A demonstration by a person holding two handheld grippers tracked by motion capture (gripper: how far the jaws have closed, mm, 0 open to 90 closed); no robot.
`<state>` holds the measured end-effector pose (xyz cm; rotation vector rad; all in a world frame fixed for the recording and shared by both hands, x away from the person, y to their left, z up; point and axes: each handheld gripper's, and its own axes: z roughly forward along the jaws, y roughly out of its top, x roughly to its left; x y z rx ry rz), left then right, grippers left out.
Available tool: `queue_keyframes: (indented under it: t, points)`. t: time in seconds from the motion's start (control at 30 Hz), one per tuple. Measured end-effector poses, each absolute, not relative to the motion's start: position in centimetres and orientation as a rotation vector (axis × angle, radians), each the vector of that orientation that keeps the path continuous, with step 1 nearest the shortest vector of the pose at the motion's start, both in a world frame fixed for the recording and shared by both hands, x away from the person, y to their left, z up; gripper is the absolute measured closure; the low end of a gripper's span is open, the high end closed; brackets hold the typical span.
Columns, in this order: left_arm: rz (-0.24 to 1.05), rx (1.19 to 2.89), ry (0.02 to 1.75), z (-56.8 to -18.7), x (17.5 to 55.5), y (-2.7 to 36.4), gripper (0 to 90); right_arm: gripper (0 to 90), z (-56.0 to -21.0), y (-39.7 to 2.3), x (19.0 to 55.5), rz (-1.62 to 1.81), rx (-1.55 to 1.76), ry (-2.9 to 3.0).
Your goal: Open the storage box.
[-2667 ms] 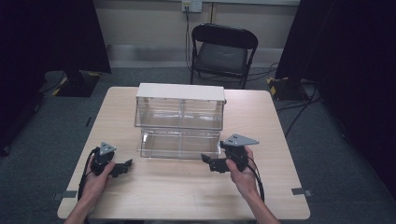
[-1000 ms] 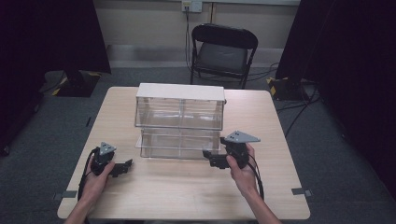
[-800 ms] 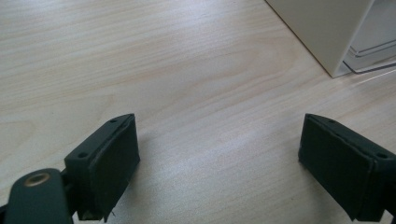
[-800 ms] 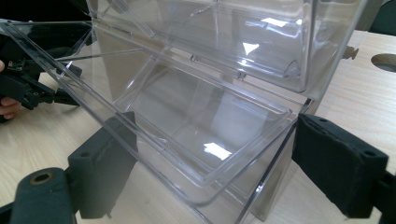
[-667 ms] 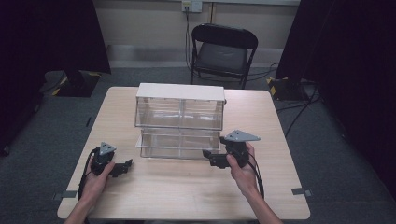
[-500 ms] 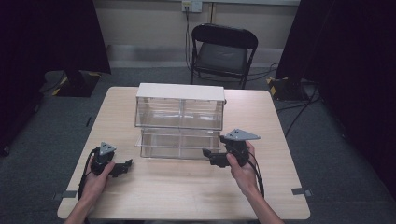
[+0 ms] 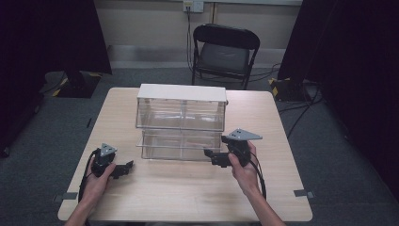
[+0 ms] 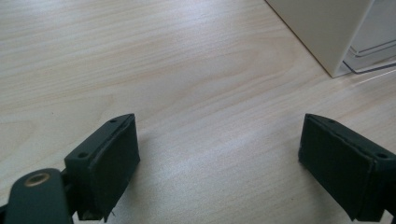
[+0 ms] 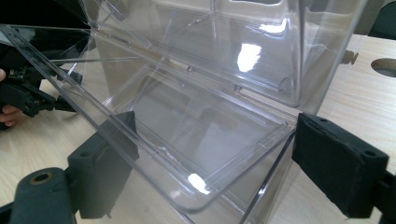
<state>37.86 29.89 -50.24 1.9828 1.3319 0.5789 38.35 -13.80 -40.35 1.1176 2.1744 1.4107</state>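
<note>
Black pads of the right gripper [image 9: 205, 172] wide apart, with the front corner of the pulled-out clear drawer [image 9: 187, 154] between them but not pinched. Probably held so to take the drawer rim for pushing or pulling. In the high view, same right gripper [image 7: 217, 158] at the near right end of the drawer [image 7: 181, 146], jaws pointing left along the drawer front.

Left gripper [image 8: 219, 163] also spread wide and holding nothing, low over bare wood of the table [image 8: 154, 65]. Seen from above, left gripper [image 7: 123, 169] well left of and nearer than the cabinet, resting in the hand; likely just waiting, or ready to steady the unit.

Drawer cabinet [image 7: 181, 113] in the middle of the table [image 7: 188, 197], white top, clear compartments. Lower drawer out toward the near side, apparently empty. Long axis of the drawer left to right, parallel to the near table edge; open front facing the person. White side wall of the cabinet [image 8: 322, 32] at the top right of the left gripper view.

Beyond the far edge, black folding chair [image 7: 225, 47] on the floor.
</note>
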Motion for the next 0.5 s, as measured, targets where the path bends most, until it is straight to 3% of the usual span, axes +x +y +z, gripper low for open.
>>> queue_keyframes:
  t: [0.5]
  points:
    - [0.579,1.983,1.332,-50.24,37.85,29.89,11.7,13.8,-39.82,-14.3,38.78,1.409,1.122,2.148]
